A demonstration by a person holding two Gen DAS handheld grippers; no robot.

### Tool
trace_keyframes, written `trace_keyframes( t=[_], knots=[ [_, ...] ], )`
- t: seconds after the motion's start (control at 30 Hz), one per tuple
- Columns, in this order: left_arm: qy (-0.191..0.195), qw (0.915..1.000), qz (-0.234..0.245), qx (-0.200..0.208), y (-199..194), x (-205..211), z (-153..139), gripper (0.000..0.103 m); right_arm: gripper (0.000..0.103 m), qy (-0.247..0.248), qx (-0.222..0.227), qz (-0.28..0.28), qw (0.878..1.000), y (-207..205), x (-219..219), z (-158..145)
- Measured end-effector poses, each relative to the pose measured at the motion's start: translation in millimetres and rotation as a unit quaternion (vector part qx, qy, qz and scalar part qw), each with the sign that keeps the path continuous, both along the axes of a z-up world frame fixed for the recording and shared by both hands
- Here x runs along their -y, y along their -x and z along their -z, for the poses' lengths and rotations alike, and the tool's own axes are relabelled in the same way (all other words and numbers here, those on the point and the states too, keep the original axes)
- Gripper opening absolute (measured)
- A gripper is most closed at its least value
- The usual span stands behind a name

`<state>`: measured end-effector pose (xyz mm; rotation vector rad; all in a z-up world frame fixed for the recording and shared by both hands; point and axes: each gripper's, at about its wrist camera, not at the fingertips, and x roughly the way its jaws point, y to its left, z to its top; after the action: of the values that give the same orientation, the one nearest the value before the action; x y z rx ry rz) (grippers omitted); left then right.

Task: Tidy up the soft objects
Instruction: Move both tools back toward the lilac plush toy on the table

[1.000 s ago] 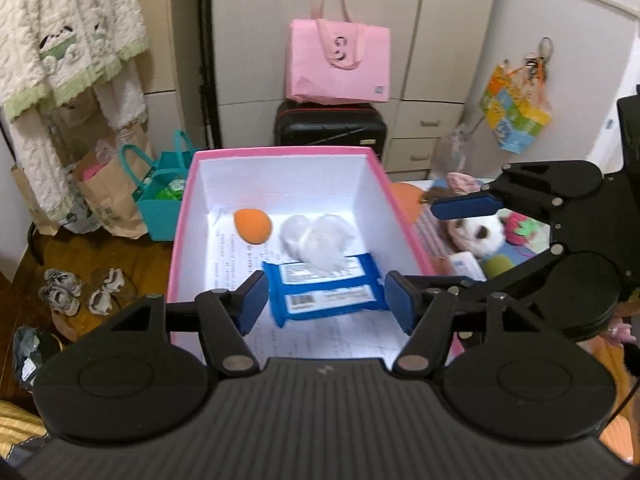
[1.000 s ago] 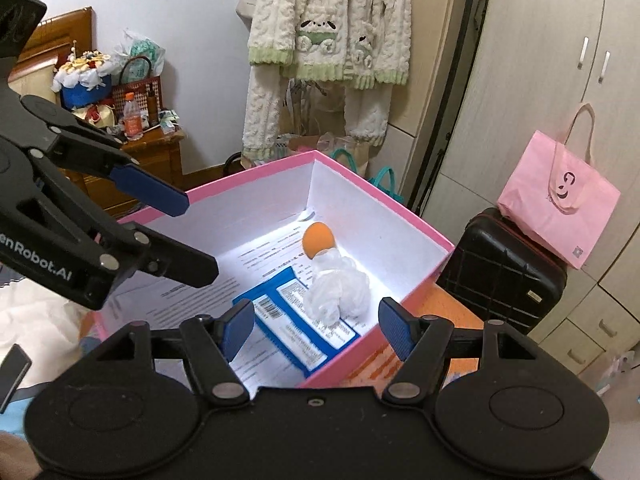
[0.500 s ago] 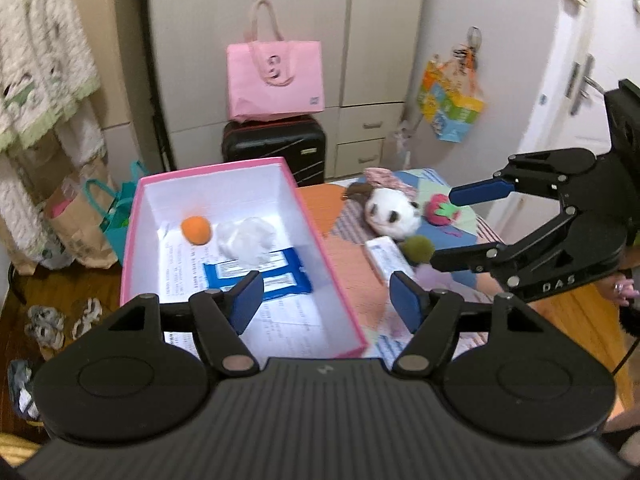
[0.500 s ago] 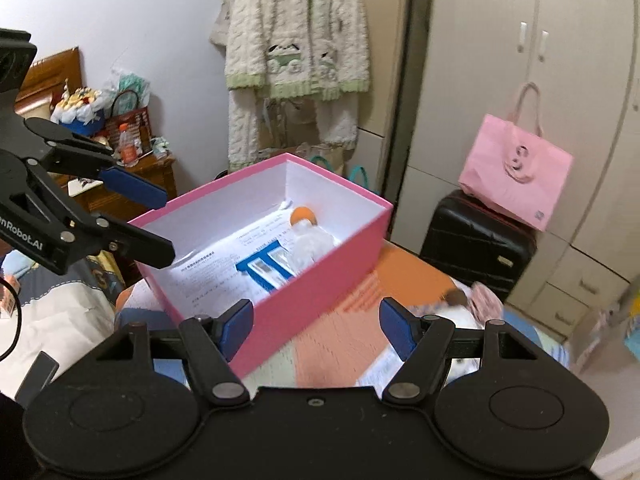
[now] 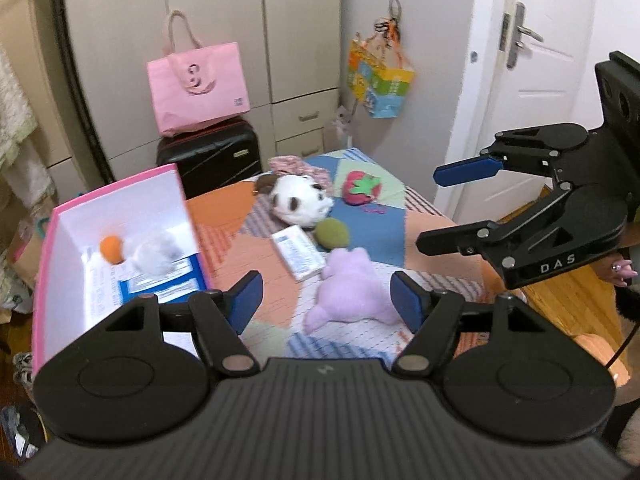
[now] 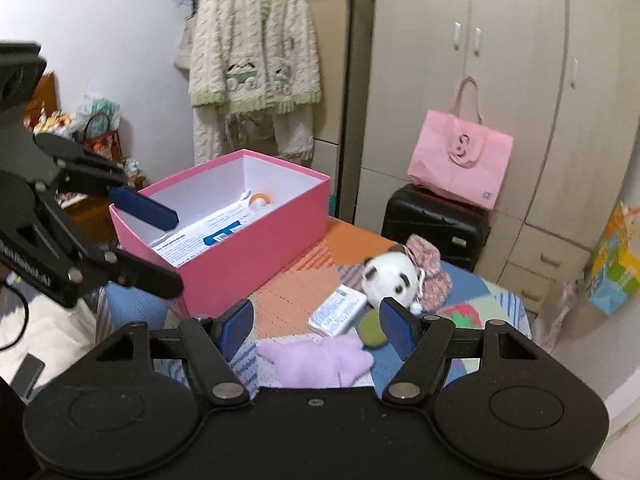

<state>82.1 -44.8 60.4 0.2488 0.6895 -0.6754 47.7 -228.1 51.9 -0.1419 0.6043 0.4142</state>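
A pink box (image 5: 40, 272) (image 6: 256, 248) stands on the patchwork table at the left. It holds an orange ball (image 5: 111, 249), a white fluffy lump (image 5: 157, 254) and a blue packet (image 5: 160, 286). A purple plush (image 5: 352, 292) (image 6: 320, 360), a green ball (image 5: 333, 233), a panda plush (image 5: 300, 200) (image 6: 390, 276), a strawberry plush (image 5: 360, 187) and a white packet (image 5: 298, 252) (image 6: 338, 314) lie on the table. My left gripper (image 5: 326, 300) is open and empty above the purple plush. My right gripper (image 6: 316, 328) is open and empty, also over it.
A black suitcase (image 5: 208, 160) with a pink bag (image 5: 198, 88) on it stands behind the table, before the wardrobe. A colourful bag (image 5: 378, 80) hangs by the door. A cream cardigan (image 6: 252, 48) hangs on the left wall. Bags sit on the floor left of the box.
Both grippers have swung right, away from the pink box, and now face the plush toys on the table. Both stay open and empty.
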Motion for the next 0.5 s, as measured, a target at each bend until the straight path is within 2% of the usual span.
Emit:
trace_keyframes(
  t=[0.2, 0.4, 0.5],
  knots=[
    [0.014, 0.9994, 0.005, -0.03, -7, 23, 27, 0.07, 0.074, -0.02, -0.019, 0.018, 0.999, 0, 27, 31],
    [0.017, 0.9985, -0.017, -0.049, -26, 36, 56, 0.07, 0.074, -0.025, -0.039, 0.015, 0.999, -1, 38, 66],
    [0.02, 0.9969, -0.027, -0.071, -39, 40, 69, 0.069, 0.074, -0.026, -0.048, 0.008, 0.998, -5, 38, 82]
  ],
)
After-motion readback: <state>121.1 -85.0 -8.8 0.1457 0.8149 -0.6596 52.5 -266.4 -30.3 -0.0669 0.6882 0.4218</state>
